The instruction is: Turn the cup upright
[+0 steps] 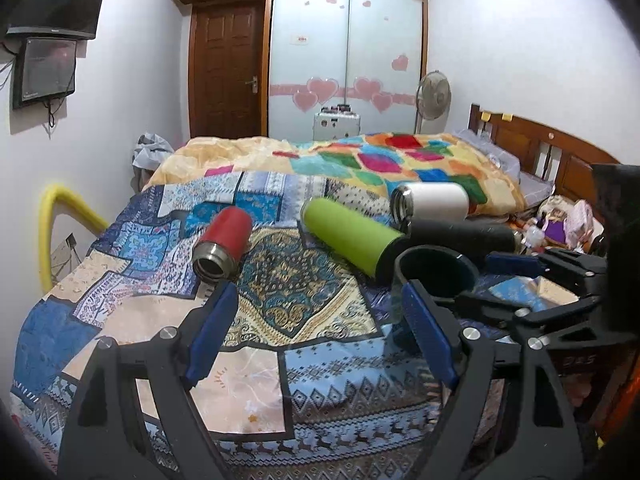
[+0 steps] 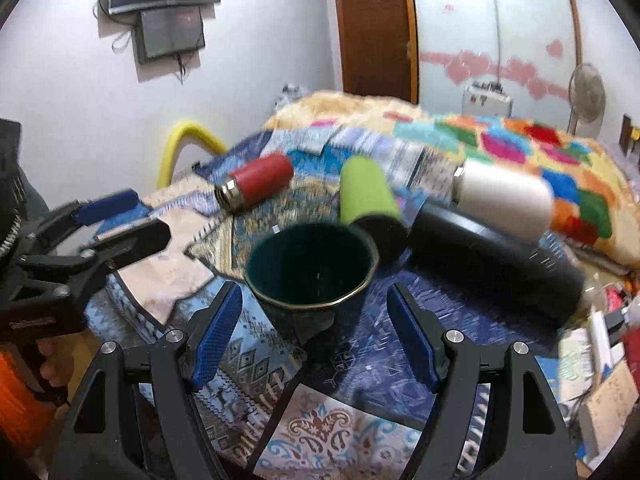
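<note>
1. A dark green cup (image 2: 312,270) is seen standing on the patterned bedspread (image 2: 344,424), mouth up, with a thin pale rim visible around its opening.
2. The right gripper (image 2: 314,334) is held with its blue-padded fingers (image 2: 216,334) spread wide apart; the cup is positioned just ahead of and between them, and no contact with either pad can be made out.
3. The left gripper (image 1: 316,338) is likewise seen with its jaws parted and nothing between them; only bedspread (image 1: 256,384) is framed there.
4. In the left wrist view, the cup (image 1: 436,276) is found just beyond the right-hand pad (image 1: 430,340), beside the right gripper (image 1: 532,280).
5. Behind the cup, four flasks are laid on their sides: a red flask (image 2: 256,186), a lime-green flask (image 2: 366,196), a black flask (image 2: 496,256) and a white flask (image 2: 506,196).
6. The green flask's dark end is located close behind the cup's rim; whether they touch cannot be told.
</note>
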Available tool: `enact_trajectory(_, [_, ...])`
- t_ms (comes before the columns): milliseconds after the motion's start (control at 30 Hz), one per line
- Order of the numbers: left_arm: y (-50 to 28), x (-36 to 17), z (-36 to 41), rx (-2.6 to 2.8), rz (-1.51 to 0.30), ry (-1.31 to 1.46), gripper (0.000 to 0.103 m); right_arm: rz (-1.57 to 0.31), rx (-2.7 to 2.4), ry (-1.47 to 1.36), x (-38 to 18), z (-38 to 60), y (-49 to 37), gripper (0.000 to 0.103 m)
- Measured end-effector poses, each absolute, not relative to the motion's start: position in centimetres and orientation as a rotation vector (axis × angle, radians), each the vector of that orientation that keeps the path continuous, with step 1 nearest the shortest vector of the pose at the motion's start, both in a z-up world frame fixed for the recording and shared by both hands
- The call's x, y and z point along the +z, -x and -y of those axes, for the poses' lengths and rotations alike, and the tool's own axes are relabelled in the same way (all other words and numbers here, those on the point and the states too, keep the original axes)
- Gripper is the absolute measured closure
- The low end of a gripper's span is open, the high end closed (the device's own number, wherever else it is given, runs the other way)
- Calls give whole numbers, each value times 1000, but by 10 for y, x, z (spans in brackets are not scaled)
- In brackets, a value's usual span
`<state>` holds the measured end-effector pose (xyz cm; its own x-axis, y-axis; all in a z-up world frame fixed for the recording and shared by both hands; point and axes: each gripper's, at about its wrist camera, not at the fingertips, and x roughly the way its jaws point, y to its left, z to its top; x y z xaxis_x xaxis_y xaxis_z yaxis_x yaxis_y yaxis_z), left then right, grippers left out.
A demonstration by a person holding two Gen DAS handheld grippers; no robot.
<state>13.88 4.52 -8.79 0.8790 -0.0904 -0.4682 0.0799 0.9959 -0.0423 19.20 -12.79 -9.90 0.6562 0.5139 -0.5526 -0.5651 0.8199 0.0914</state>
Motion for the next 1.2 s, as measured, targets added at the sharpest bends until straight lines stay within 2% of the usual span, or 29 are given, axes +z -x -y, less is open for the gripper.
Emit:
enact_trajectory(267, [-95, -34, -32, -90, -342, 44, 19, -364, 518, 3, -32, 164, -137, 31])
enact_trajectory(467, [-49, 4, -20, -67, -199, 29, 19, -241, 483, -48, -5, 175, -101, 30])
enact_trajectory(733, [-4, 20, -10, -36, -110, 2, 17, -160, 435, -78, 3, 181, -71, 18])
enact_trajectory(867, [4, 20, -11, -29, -108, 14, 8, -136, 399, -82, 0, 185, -57, 0])
enact_trajectory(1200, [14, 12, -3, -20, -112, 4, 0, -113, 361, -70, -4, 190, -43, 0])
